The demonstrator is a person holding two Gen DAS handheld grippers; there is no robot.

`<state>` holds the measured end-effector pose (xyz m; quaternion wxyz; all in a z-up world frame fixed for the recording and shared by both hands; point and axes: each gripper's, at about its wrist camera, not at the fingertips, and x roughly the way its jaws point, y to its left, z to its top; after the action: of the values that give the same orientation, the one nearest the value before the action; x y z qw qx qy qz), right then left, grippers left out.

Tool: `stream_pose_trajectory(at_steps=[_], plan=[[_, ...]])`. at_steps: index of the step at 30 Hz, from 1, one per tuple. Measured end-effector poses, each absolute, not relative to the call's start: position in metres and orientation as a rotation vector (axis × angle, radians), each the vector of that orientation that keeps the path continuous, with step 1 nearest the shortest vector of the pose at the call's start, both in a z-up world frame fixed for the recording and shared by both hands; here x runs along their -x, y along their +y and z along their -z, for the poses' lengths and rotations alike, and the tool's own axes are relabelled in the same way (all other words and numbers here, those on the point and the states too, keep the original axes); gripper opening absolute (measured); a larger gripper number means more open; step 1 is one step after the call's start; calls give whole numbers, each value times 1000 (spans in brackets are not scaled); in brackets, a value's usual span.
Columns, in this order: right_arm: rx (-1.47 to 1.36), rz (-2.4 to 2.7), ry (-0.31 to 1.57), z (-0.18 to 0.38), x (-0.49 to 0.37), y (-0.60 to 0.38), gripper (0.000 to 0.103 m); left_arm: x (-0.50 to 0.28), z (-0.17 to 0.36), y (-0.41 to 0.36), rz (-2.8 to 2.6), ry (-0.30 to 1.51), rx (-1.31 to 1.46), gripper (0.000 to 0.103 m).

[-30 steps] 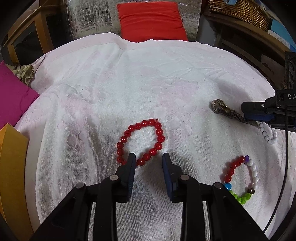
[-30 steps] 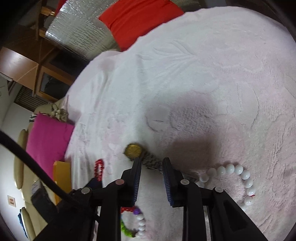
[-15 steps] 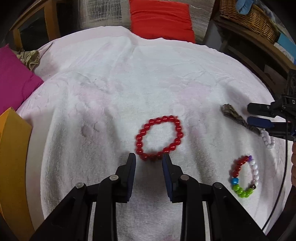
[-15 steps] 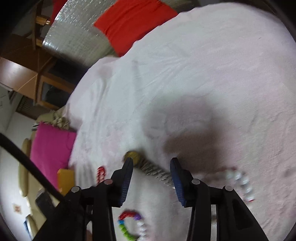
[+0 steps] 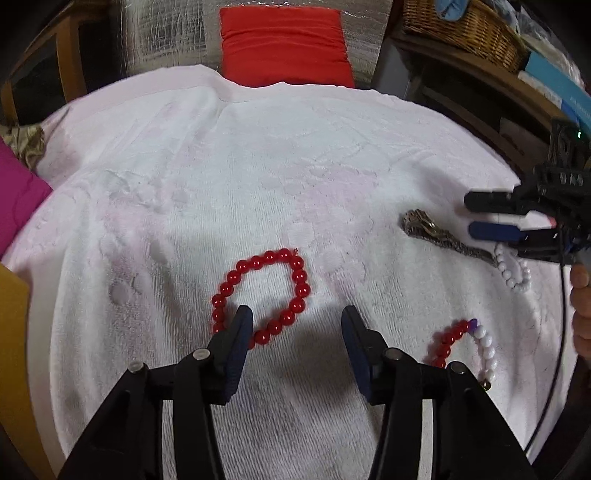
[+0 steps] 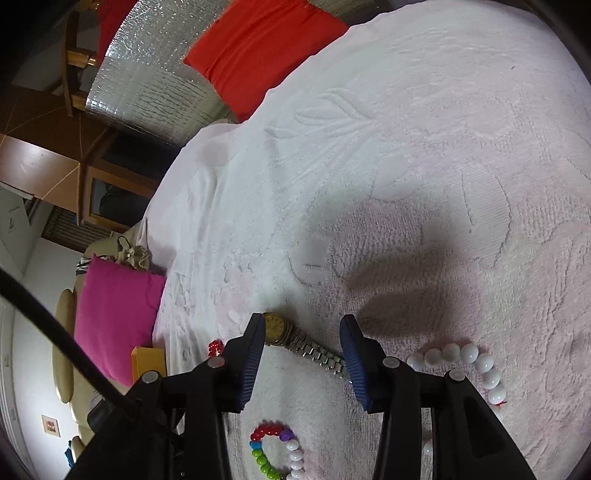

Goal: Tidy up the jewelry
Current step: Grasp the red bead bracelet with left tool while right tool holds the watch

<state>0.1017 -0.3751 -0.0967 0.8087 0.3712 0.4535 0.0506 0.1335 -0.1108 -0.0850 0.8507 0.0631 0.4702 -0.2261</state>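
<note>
A red bead bracelet (image 5: 266,295) lies on the white towel (image 5: 295,166). My left gripper (image 5: 297,325) is open and empty just above it, its left finger over the bracelet's near edge. A gold watch with a metal band (image 6: 295,341) lies between the fingers of my right gripper (image 6: 303,336), which is open and empty; the watch also shows in the left wrist view (image 5: 436,232). A white bead bracelet (image 6: 469,363) lies right of the watch. A multicoloured bead bracelet (image 6: 277,456) lies below, also seen in the left wrist view (image 5: 465,347).
A red cushion (image 5: 284,44) lies at the far edge of the towel. A magenta cushion (image 5: 18,192) and a yellow box (image 5: 13,350) are at the left. A wicker basket (image 5: 461,26) stands on a shelf at the back right.
Both grippers have opened wide. The left gripper has let go of the red bracelet, which now lies on the towel. The right gripper has released the watch band.
</note>
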Motion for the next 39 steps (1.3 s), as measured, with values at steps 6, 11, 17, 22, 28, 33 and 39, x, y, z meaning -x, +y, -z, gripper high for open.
stream_pose_trajectory(at_steps=[6,11,17,22,28,33,39], plan=[[-798,-83,993,103,-105,-376,37,-136,85,-110,530,995,-130,25],[-795,-90,999,104,-104,-376,37,-131,82,-114,562,1011,-145,18],[-825,-175,1055,109,-107,-370,37,-121,78,-115,622,1063,-169,17],[-811,-244,1082,107,-108,-357,37,-119,78,-104,608,1095,-184,17],[-622,-177,959,82,-104,-343,37,-117,78,-96,572,1093,-187,18],[-519,-201,951,82,-114,-327,42,-111,78,-99,573,1083,-211,19],[-373,-172,964,92,-123,-307,46,-109,79,-107,567,1079,-203,32]])
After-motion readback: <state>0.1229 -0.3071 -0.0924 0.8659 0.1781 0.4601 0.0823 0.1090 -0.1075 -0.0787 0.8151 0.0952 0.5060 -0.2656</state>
